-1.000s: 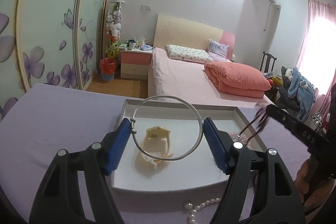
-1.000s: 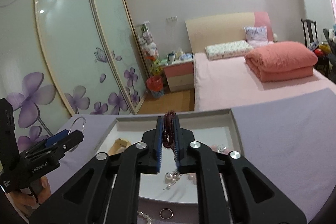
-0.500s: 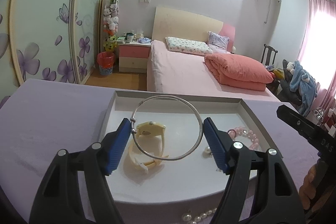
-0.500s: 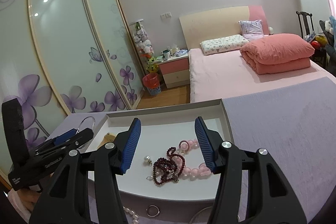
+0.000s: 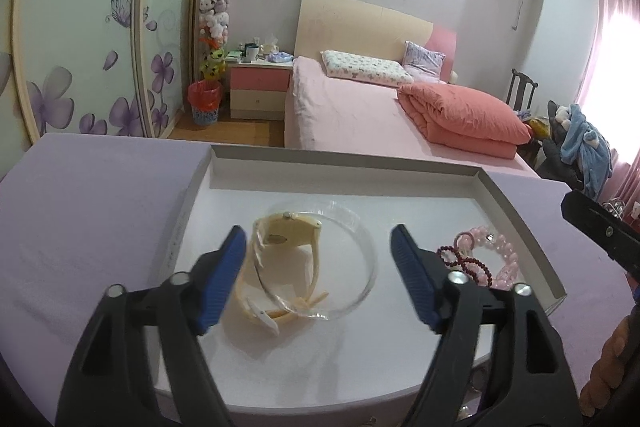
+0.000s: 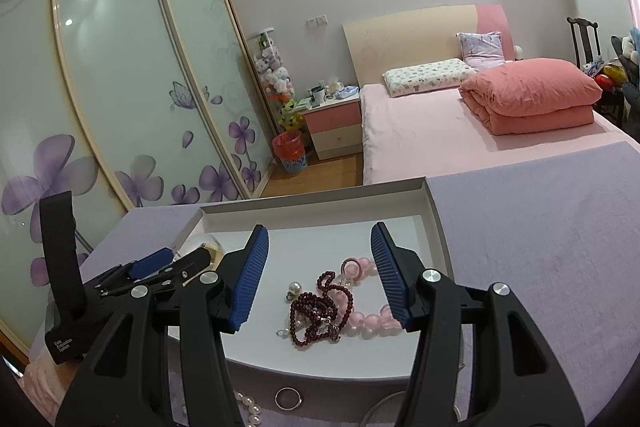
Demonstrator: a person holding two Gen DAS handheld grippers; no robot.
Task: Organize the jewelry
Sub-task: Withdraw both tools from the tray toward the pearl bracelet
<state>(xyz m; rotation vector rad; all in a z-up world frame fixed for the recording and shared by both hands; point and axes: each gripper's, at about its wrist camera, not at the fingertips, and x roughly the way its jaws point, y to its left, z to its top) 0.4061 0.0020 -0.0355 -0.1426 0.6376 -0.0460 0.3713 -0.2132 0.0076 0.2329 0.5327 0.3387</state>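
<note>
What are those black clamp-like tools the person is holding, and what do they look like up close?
They are two matching hand-held grippers. The left gripper and the right gripper each have two black plastic arms with triangular cut-outs and round silver bolts, tipped with ribbed blue pads. Seen from the right wrist camera, the left gripper's black body carries small white lettering, too small to read. No cables or sleeves show.

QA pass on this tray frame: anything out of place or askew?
Yes. The silver bangle lies blurred over the cream watch, not flat on the tray. The dark red bead strand is heaped on the pink bead bracelet. A ring and pearls sit outside the tray.
</note>
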